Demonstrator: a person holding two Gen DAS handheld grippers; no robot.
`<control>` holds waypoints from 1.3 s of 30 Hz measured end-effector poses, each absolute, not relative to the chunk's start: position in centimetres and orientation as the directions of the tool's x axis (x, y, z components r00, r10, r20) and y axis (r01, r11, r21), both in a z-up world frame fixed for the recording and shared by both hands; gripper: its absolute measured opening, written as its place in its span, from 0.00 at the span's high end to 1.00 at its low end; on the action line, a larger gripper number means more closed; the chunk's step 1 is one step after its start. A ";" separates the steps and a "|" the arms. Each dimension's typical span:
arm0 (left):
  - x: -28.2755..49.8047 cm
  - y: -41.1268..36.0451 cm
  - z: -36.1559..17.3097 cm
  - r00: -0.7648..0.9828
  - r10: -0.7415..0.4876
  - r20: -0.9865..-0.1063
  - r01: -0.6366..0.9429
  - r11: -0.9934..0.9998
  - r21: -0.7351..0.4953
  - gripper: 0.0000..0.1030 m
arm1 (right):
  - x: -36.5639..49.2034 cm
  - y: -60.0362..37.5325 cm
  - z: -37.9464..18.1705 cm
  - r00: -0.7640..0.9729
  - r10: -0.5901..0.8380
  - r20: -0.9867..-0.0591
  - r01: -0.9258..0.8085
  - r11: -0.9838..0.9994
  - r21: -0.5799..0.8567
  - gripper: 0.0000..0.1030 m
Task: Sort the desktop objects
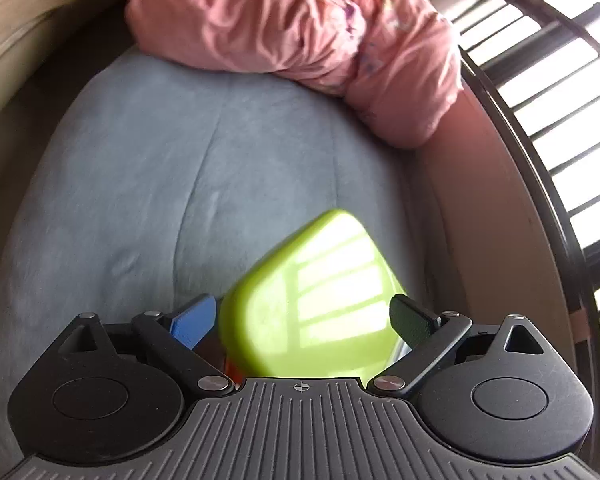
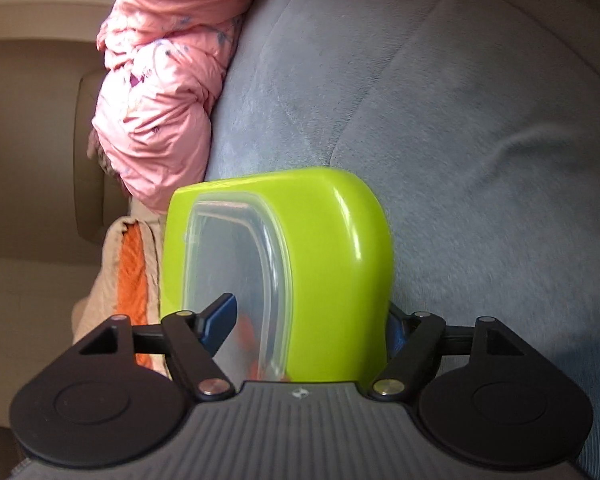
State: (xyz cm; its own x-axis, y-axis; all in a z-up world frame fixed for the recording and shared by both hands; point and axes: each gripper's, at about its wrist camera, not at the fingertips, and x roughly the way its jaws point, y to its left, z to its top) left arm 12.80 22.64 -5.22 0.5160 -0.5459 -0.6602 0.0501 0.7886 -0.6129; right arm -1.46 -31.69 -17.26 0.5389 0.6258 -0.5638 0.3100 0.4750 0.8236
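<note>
Both grippers grasp one lime-green container [image 2: 324,264]. It sits between the jaws of the right gripper [image 2: 308,320], which clamp its clear-lidded face and green back. The left gripper [image 1: 306,316] pinches its smooth green side. Judging by this, the step in hand is carrying it, held ahead of both grippers above the blue-grey cushion [image 1: 140,184]. Next comes a steady set-down with both releasing together. Something orange shows faintly through the clear lid [image 2: 236,264]; what it is cannot be told.

The left gripper [image 1: 302,316] clamps a green box [image 1: 312,304] between its blue and black fingers, above a grey cushion [image 1: 160,184]. A pink quilt [image 1: 300,28] lies beyond, beside window bars [image 1: 556,120].
</note>
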 end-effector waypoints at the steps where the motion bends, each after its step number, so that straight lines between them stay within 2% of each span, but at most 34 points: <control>1: 14.7 21.5 -5.2 0.498 -0.552 -0.669 0.086 0.799 -0.595 0.04 | -2.1 -31.9 -17.2 0.551 0.622 -0.557 0.314 0.464 0.828 0.27; 4: 19.7 18.3 -7.1 0.380 -0.580 -0.721 0.138 0.806 -0.575 0.04 | -3.7 -32.6 -16.4 0.596 0.606 -0.527 0.295 0.444 0.846 0.28; 7: 22.0 16.1 -9.7 0.242 -0.595 -0.767 0.126 0.803 -0.583 0.04 | -5.1 -32.6 -14.6 0.629 0.544 -0.555 0.291 0.498 0.817 0.27; 13: 22.2 11.2 -11.2 0.236 -0.475 -0.847 0.194 0.878 -0.438 0.03 | -5.7 -30.6 -12.2 0.635 0.444 -0.632 0.235 0.668 0.706 0.27; 15: 21.5 11.0 -10.8 0.278 -0.463 -0.842 0.186 0.886 -0.425 0.03 | -5.1 -30.3 -12.5 0.625 0.445 -0.642 0.242 0.671 0.701 0.30; 16: 21.1 11.0 -10.5 0.292 -0.458 -0.840 0.180 0.888 -0.422 0.06 | -4.9 -30.2 -12.6 0.618 0.431 -0.657 0.255 0.681 0.687 0.40; 19: 19.3 13.2 -9.6 0.320 -0.488 -0.812 0.137 0.872 -0.471 0.20 | -4.7 -29.8 -12.6 0.609 0.405 -0.682 0.251 0.717 0.650 0.41; 21: 18.1 15.2 -8.9 0.339 -0.520 -0.784 0.078 0.846 -0.527 0.23 | -4.4 -29.8 -12.4 0.607 0.391 -0.692 0.256 0.728 0.636 0.41; 28: 10.2 20.6 -8.5 0.398 -0.461 -0.793 -0.027 0.858 -0.513 0.24 | -1.0 -28.5 -10.4 0.631 0.404 -0.662 0.153 0.772 0.617 0.41; 34: 8.3 22.6 -10.5 0.410 -0.495 -0.766 -0.109 0.807 -0.580 0.25 | 2.0 -26.3 -11.5 0.612 0.411 -0.676 0.128 0.792 0.597 0.40; 36: 7.6 23.2 -11.2 0.414 -0.506 -0.757 -0.136 0.788 -0.601 0.18 | 1.8 -26.2 -11.2 0.626 0.398 -0.671 0.136 0.792 0.596 0.38; 38: 7.0 23.9 -11.9 0.419 -0.516 -0.747 -0.163 0.767 -0.621 0.10 | 1.1 -26.4 -10.9 0.634 0.387 -0.669 0.149 0.788 0.597 0.31; 39: 6.6 24.2 -12.2 0.422 -0.521 -0.742 -0.175 0.756 -0.631 0.10 | 0.7 -26.6 -10.7 0.639 0.385 -0.666 0.153 0.785 0.600 0.27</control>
